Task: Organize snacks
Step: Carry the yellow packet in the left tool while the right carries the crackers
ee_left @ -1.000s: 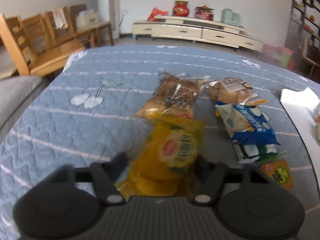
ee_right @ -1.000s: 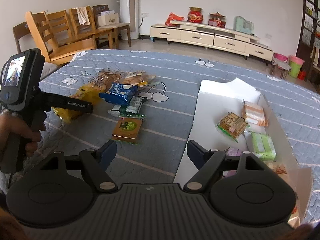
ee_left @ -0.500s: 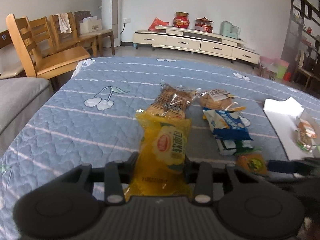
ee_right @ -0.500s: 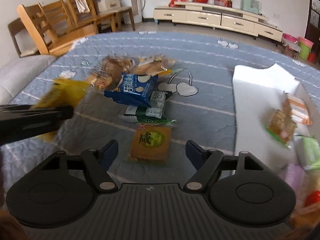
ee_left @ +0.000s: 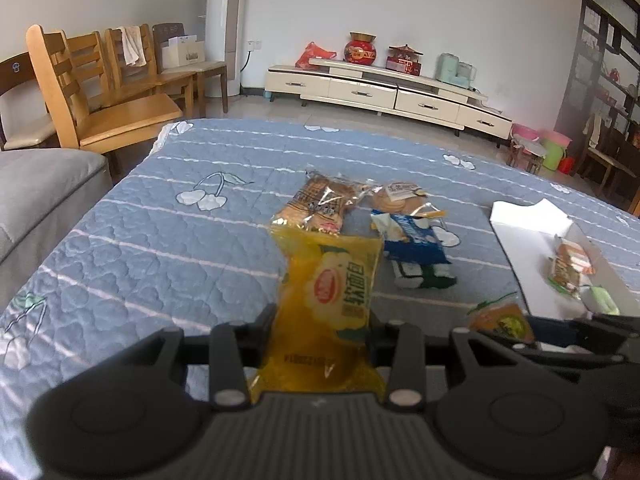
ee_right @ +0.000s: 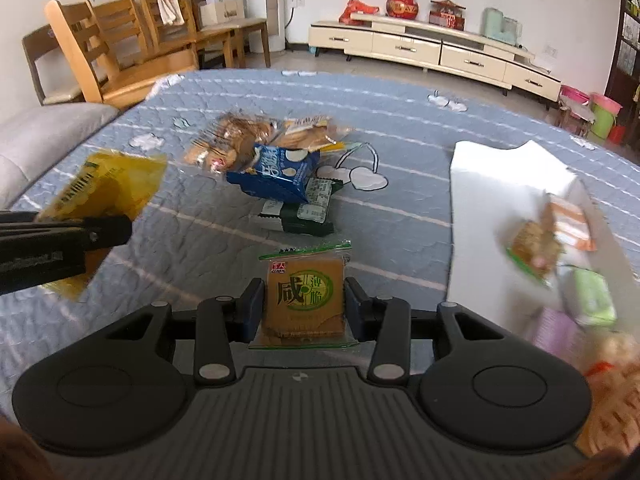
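The left tool (ee_left: 322,330) grips a yellow bread packet (ee_left: 326,304) at lower centre, lifted off the blue quilt (ee_left: 160,240). The right tool (ee_right: 305,300), just closed, pinches an orange cracker packet (ee_right: 306,294) printed "咸", below the remaining snacks (ee_right: 276,164). A white box (ee_right: 500,208) lies right.

Left half of blue quilted bedspread (ee_left: 168,248) bare: wide open passage. Centre blocked by cluster: clear biscuit bags (ee_right: 240,136), blue snack pouch (ee_right: 276,172), dark green wafer packet (ee_right: 308,212), touching or overlapping. Clear quilt strip between cluster and white open cardboard box (ee_right: 500,184) at right. Box far end free; near end crowded with small packets (ee_right: 560,248).
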Available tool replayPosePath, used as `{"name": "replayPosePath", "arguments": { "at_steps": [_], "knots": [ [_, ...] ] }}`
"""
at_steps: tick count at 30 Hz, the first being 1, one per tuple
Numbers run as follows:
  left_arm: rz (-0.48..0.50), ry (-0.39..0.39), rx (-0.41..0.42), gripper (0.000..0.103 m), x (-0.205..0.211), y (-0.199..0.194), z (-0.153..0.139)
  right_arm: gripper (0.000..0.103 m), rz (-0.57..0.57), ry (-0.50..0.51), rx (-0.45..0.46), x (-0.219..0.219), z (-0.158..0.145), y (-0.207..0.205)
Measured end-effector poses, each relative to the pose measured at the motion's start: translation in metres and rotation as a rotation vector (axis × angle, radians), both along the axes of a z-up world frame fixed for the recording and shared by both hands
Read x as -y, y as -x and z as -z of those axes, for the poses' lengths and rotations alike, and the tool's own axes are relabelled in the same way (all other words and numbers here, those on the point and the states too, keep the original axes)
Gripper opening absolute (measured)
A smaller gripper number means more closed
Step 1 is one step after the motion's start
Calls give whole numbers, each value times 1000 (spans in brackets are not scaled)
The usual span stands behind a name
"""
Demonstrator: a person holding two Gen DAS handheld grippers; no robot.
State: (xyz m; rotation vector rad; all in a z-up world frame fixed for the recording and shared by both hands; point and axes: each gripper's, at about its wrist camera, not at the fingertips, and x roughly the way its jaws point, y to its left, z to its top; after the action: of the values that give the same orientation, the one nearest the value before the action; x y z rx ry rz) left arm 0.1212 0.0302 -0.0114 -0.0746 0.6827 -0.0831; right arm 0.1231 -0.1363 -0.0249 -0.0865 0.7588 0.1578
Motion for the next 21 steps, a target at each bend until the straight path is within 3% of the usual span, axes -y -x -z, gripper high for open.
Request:
{"name": "replayPosePath", "arguments": {
  "at_steps": [21],
  "knots": [
    [77,-28,79,40,27,73,-44,52,14,-4,151,22,-70,95]
  ]
}}
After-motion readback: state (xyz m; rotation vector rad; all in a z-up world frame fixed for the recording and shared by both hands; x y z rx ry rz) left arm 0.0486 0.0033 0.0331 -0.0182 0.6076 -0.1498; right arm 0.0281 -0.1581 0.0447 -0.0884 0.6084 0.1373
